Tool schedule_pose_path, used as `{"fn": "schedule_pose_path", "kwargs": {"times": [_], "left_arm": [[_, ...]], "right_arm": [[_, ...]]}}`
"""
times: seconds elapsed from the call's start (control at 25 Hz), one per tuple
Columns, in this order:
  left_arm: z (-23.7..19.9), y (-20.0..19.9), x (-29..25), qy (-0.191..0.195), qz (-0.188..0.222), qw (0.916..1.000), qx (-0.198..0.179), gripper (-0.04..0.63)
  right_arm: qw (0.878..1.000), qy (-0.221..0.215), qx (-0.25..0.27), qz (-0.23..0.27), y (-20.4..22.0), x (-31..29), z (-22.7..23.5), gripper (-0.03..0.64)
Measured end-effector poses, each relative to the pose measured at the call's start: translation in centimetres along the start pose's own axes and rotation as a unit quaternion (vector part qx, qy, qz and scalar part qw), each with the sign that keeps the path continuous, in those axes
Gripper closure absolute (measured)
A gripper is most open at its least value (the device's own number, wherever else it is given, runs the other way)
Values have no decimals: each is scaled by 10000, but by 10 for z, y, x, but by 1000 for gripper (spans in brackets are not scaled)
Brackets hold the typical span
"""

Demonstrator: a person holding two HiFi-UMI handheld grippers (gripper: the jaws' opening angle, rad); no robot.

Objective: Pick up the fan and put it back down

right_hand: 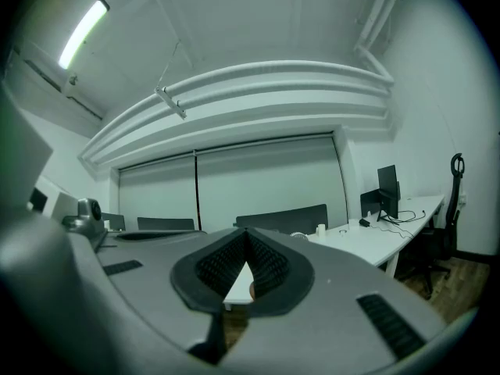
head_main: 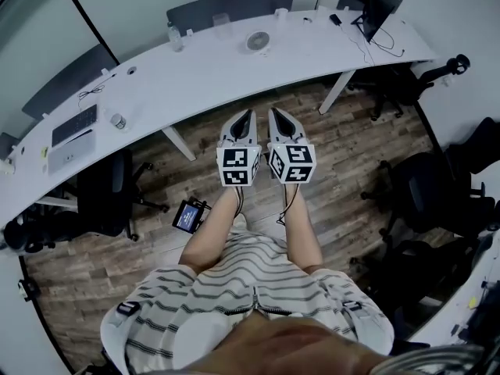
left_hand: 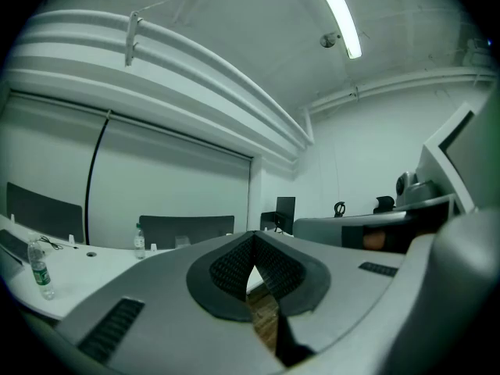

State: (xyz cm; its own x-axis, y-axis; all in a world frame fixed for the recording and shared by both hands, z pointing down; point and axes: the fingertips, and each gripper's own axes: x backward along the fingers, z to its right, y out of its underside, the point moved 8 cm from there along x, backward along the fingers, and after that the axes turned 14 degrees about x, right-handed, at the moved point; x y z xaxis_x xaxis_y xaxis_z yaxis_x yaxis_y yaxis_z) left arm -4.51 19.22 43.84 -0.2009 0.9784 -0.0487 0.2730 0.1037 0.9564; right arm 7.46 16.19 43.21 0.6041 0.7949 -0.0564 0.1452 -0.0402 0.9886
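Note:
A small white round fan point(head_main: 257, 41) stands on the long curved white desk point(head_main: 219, 73), toward its far edge. I hold both grippers side by side over the wooden floor, short of the desk's near edge and pointing at it. My left gripper point(head_main: 244, 117) point(left_hand: 251, 239) is shut with nothing in it. My right gripper point(head_main: 279, 116) point(right_hand: 246, 234) is also shut and empty. Both are well apart from the fan. In the left gripper view, the right gripper's grey body fills the right side.
On the desk are a water bottle point(head_main: 174, 36), a laptop point(head_main: 72, 135) at the left and a monitor point(head_main: 381, 6) at the right end. A black chair point(head_main: 105, 194) stands at left, and more chairs point(head_main: 426, 190) at right. A desk leg point(head_main: 178, 141) slants ahead.

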Motion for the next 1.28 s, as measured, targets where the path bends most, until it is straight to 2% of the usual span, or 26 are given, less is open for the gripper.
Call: {"fn": "schedule_pose_path", "kwargs": {"times": [0.4,0.92,1.12,1.28], "left_arm": [[-48,-19,-57,190,-9,9998,-58,589],[-75,-15,-91,223,-165,9996,110,590],[-83,-14,-128,179,-161,9997,14,590],[-94,-19,-178,117,-120,9999,1,589]], "right_arm": [[9999,129,-49,28,-1,-76,8,606],[9996,188,-52,-206,12,-114,18,606],[9998,95,-81,-172,22,-148,41,606],[9999,32,-107,-115,25,-191,71,606]]}}
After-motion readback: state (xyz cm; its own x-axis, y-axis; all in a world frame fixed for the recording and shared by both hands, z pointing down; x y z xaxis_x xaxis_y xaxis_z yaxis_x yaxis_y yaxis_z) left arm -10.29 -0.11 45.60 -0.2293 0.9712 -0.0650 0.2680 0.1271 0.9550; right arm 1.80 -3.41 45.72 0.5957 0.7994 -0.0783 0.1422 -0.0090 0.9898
